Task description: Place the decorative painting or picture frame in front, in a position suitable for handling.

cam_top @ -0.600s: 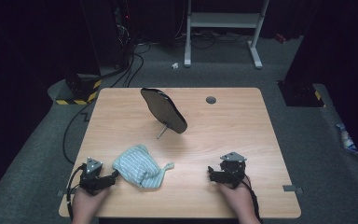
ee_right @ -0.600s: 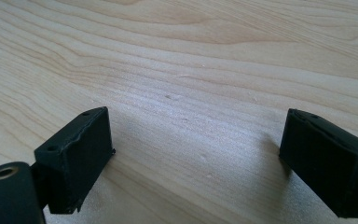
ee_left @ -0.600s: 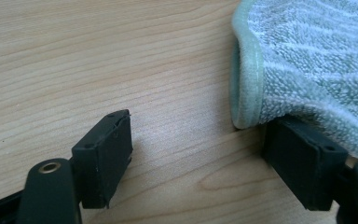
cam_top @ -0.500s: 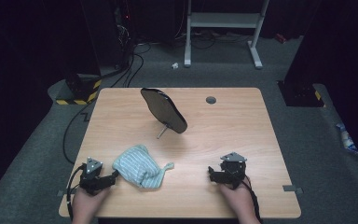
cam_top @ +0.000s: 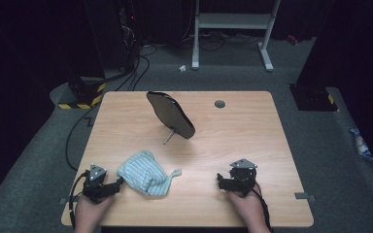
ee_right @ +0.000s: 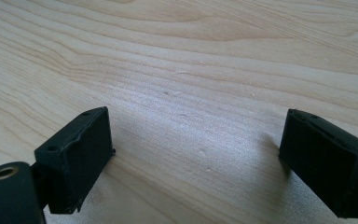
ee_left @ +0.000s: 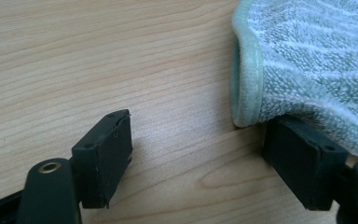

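A crumpled light blue striped towel lies on the wooden table near its front left. My left gripper rests on the table just left of the towel, jaws open. In the left gripper view the towel fills the upper right; its hemmed edge drapes onto the right jaw, and bare wood lies between the jaws of the left gripper. My right gripper rests near the front right, open, pointing left. In the right gripper view the right gripper has only bare wood between its jaws.
A black oval plate stands tilted on a thin metal stem near the table's middle back. A small round grommet sits in the tabletop behind it. Cables and a white frame lie on the dark floor beyond the table.
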Action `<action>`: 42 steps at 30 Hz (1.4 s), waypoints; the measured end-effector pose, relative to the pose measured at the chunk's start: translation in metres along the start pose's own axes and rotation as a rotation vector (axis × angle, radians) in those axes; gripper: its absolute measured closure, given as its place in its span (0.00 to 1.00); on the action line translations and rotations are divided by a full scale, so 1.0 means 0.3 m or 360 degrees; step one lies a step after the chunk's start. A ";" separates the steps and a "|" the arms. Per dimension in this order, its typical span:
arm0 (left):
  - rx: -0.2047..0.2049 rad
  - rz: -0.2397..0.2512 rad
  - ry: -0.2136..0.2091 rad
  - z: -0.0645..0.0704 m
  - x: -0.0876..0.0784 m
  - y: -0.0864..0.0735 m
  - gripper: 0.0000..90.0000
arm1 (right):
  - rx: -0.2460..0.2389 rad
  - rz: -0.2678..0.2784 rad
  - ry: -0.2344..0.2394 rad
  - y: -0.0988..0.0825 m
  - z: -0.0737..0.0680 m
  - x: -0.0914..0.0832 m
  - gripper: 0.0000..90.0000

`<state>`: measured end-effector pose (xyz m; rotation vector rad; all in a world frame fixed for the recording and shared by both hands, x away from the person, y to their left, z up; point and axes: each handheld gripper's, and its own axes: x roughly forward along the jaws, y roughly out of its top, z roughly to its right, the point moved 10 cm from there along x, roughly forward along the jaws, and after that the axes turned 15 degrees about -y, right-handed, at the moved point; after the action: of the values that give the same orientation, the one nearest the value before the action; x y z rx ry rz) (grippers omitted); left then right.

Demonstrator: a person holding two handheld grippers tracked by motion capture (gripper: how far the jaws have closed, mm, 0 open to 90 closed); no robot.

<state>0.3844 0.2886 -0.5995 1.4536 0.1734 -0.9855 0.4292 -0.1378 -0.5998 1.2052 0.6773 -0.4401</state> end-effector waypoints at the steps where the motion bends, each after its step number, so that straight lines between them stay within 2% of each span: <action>1: -0.0005 0.0002 0.0006 -0.001 -0.002 -0.001 0.26 | 0.0000 0.0000 0.0000 0.000 0.000 0.000 0.10; 13: -0.0011 0.0009 0.0016 -0.005 -0.017 -0.010 0.32 | 0.0002 0.0001 0.0003 -0.001 0.001 -0.002 0.11; 18: -0.0040 0.0015 0.0019 -0.011 -0.031 -0.014 0.37 | 0.0003 0.0000 0.0005 -0.003 0.003 -0.004 0.11; 22: -0.0072 0.0030 0.0010 -0.013 -0.046 -0.016 0.36 | 0.0001 0.0000 0.0005 -0.003 0.003 -0.004 0.11; 26: -0.0044 0.0111 -0.0003 0.007 -0.088 0.007 0.36 | 0.0001 0.0001 0.0005 -0.003 0.003 -0.004 0.11; 30: -0.0019 0.0124 -0.0021 0.028 -0.099 0.016 0.36 | 0.0003 0.0002 0.0006 -0.002 0.003 -0.004 0.12; 36: 0.0023 0.0156 -0.0012 0.060 -0.113 0.038 0.38 | 0.0003 0.0003 0.0007 -0.001 0.003 -0.003 0.12; 42: 0.0064 0.0155 -0.0034 0.094 -0.125 0.050 0.40 | 0.0000 0.0004 0.0010 -0.002 0.003 -0.004 0.12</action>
<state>0.3582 0.2782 -0.5589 1.4736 0.0672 -0.9290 0.4283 -0.1388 -0.5992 1.2079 0.6812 -0.4347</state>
